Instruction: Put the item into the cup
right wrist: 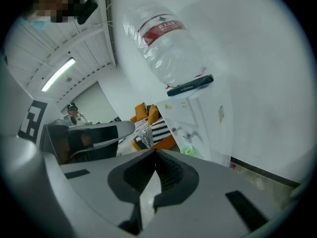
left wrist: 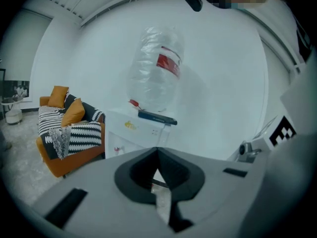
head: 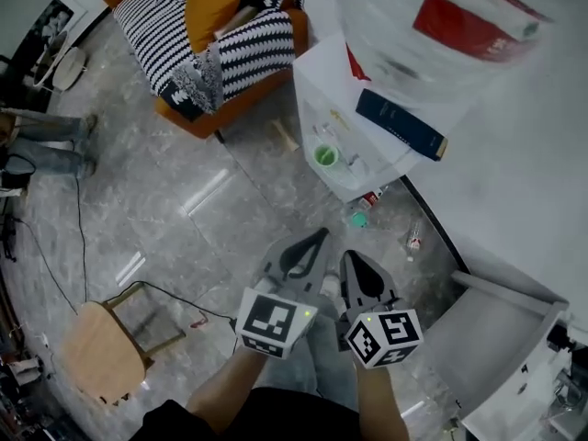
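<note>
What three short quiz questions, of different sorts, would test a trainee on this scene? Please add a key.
1. True or false: the left gripper holds an item.
2. Where does the green cup stand? A: on the water dispenser's tray. B: on top of that dispenser. C: in the left gripper.
3. Fill in: the right gripper is ____ (open or shut).
Key: 1 false; 2 A; 3 shut.
</note>
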Demonstrator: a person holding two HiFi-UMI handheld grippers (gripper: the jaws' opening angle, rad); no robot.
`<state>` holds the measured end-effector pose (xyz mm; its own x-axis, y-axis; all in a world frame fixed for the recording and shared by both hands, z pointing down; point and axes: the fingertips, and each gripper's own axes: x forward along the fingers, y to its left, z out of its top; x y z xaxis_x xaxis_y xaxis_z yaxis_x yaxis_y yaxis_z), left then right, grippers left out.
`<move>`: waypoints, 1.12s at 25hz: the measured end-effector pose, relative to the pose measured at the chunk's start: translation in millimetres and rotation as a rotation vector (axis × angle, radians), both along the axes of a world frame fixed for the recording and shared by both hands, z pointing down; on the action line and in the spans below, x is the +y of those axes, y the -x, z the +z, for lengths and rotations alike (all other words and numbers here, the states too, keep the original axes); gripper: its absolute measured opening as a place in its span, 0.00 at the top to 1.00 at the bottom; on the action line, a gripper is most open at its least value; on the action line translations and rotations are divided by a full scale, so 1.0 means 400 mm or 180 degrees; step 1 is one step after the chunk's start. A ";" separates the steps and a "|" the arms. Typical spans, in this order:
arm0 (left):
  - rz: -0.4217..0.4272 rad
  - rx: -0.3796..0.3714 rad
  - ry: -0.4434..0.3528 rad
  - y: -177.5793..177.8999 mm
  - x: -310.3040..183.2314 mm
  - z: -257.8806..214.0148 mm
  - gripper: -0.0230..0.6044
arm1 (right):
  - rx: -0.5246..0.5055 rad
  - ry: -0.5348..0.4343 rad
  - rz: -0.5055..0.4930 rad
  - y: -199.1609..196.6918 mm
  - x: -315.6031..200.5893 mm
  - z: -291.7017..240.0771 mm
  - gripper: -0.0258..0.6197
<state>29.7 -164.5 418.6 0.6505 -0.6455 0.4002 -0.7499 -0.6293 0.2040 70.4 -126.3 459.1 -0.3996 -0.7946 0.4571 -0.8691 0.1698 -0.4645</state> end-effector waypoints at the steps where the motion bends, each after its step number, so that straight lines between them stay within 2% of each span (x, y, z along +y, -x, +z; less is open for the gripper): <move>1: -0.0033 0.0006 -0.0003 0.004 0.003 -0.011 0.94 | -0.0013 -0.0025 -0.0002 0.002 0.000 -0.013 0.95; 10: -0.0278 -0.0002 -0.0019 0.023 0.046 -0.106 0.94 | 0.0006 -0.0238 -0.0086 -0.002 0.031 -0.130 0.95; 16: -0.0446 0.0101 -0.0135 0.019 0.061 -0.211 0.94 | -0.0156 -0.0512 0.0073 -0.022 0.032 -0.252 0.95; 21: -0.0498 0.0130 -0.0242 0.006 0.070 -0.287 0.94 | 0.0170 -0.0820 0.0066 -0.049 0.022 -0.359 0.95; 28: -0.0472 0.0196 -0.0543 -0.032 0.047 -0.429 0.94 | 0.0482 -0.1285 0.0173 -0.121 -0.010 -0.526 0.95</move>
<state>42.6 -145.7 246.9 0.5634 -0.7907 0.2396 -0.8261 -0.5425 0.1523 118.9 -130.2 248.6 -0.3045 -0.9397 0.1555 -0.9351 0.2638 -0.2368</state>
